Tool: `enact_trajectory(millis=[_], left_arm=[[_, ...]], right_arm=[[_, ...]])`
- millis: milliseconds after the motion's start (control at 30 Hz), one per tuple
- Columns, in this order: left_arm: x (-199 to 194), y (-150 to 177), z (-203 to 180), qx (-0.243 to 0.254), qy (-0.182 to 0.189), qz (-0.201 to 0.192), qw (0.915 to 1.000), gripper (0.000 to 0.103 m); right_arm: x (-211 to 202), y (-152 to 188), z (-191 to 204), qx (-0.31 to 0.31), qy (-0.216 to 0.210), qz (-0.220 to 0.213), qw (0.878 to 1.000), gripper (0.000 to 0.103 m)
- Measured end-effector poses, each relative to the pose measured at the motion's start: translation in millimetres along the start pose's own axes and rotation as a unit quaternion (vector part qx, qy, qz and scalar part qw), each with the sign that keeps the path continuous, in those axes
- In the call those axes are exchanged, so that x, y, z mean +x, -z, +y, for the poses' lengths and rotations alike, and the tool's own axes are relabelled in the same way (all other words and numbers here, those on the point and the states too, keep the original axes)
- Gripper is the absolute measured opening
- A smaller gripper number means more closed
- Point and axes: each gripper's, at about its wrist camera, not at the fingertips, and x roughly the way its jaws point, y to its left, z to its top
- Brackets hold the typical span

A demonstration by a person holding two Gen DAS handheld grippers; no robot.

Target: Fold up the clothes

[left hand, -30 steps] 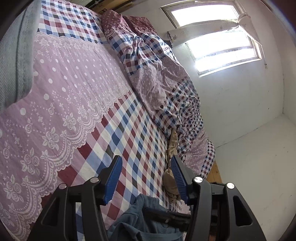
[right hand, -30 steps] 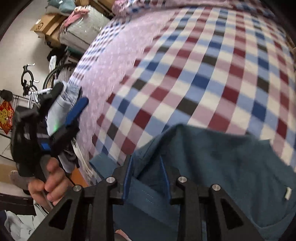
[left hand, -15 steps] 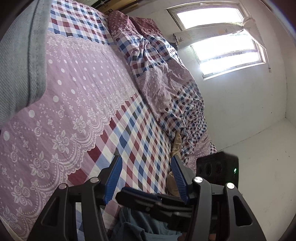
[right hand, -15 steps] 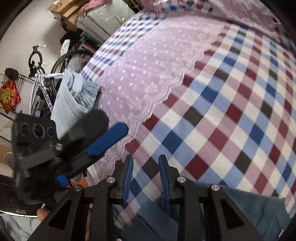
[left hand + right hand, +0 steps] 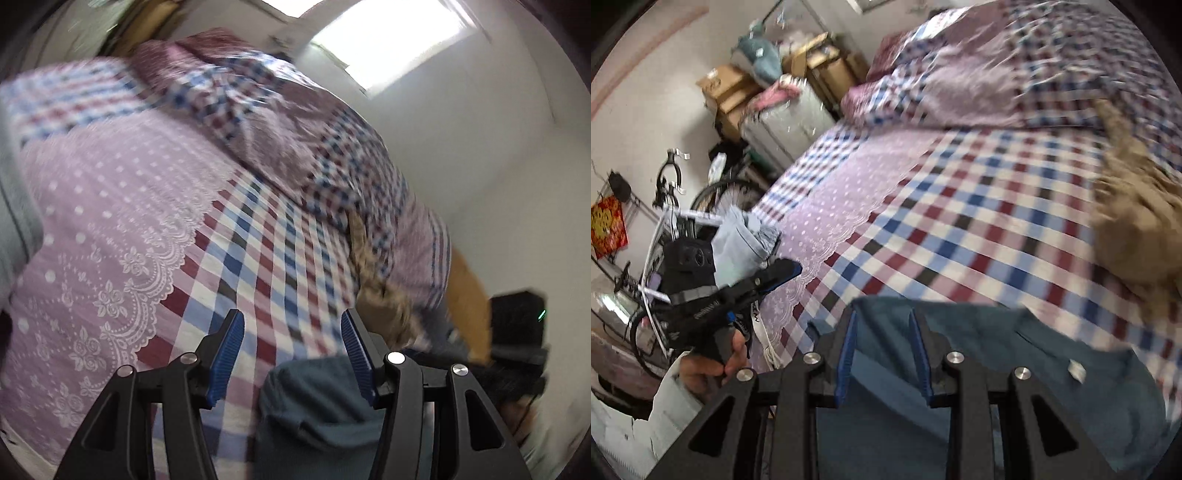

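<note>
— Bedroom layout, as recorded: what lay ahead of each claw?

— A bed point(image 5: 979, 221) with a checked sheet filled most of both views. A lilac band point(image 5: 92, 221) with a white lace print crossed the sheet, ahead and to the left of the left claw point(image 5: 291, 317). A bunched quilt point(image 5: 979, 74) lay far beyond the right claw point(image 5: 882, 317). A bright window point(image 5: 391, 40) stood past the quilt.

— Location of the task item?

— The teal shirt point(image 5: 1034, 350) lay on the near edge of the bed, directly under the right claw and spreading to its right. Its upper edge reached the fingertips of that claw.

— State of the right claw?

— Narrowed onto the shirt. Teal fabric filled the gap between the blue pads, and the pads pinched it.

— State of the left claw?

— Spread. Nothing was pressed between its pads; a fold of the shirt sat low, near the base of its right finger. The left hand point(image 5: 701, 369) held it to the left of the right claw, beyond the bed's edge.

— Other items?

— A tan garment point(image 5: 1137, 221) lay crumpled ahead and to the right of the right claw. A pale denim garment point(image 5: 738, 240) showed just behind the left claw. A bicycle point(image 5: 676, 192) and cardboard boxes point(image 5: 727, 92) stood further left. The left wrist view was blurred.
</note>
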Motion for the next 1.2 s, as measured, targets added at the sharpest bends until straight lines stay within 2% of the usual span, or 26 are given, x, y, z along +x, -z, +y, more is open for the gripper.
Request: enact_trajectory(millis=[167, 267, 367, 533, 733, 867, 1033, 1200], left_arm=[[-14, 21, -18, 0.099, 0.0, 0.016, 0.995, 0.058], [-17, 35, -26, 0.169, -0.023, 0.035, 0.9847, 0.058], [-10, 49, -30, 0.218, -0.038, 0.061, 0.9734, 0.058], [11, 63, -38, 0.259, -0.044, 0.091, 0.9606, 0.058], [19, 69, -39, 0.287, -0.065, 0.097, 0.9509, 0.058], [22, 70, -36, 0.307, -0.087, 0.108, 0.9416, 0.058], [16, 72, -37, 0.316, -0.073, 0.114, 0.939, 0.058], [14, 75, -40, 0.333, -0.076, 0.119, 0.9322, 0.058]], right_arm=[[-48, 48, -17, 0.022, 0.029, -0.021, 0.999, 0.032], [-74, 72, -32, 0.034, 0.053, -0.028, 0.998, 0.032], [-112, 94, -54, 0.046, 0.079, -0.04, 0.995, 0.032], [-169, 123, -87, 0.074, 0.143, -0.067, 0.985, 0.032], [-209, 149, -125, 0.129, 0.181, -0.089, 0.971, 0.032], [-212, 158, -137, 0.138, 0.185, -0.085, 0.969, 0.032], [-209, 163, -144, 0.144, 0.188, -0.082, 0.968, 0.032], [-205, 164, -148, 0.149, 0.191, -0.083, 0.967, 0.032]])
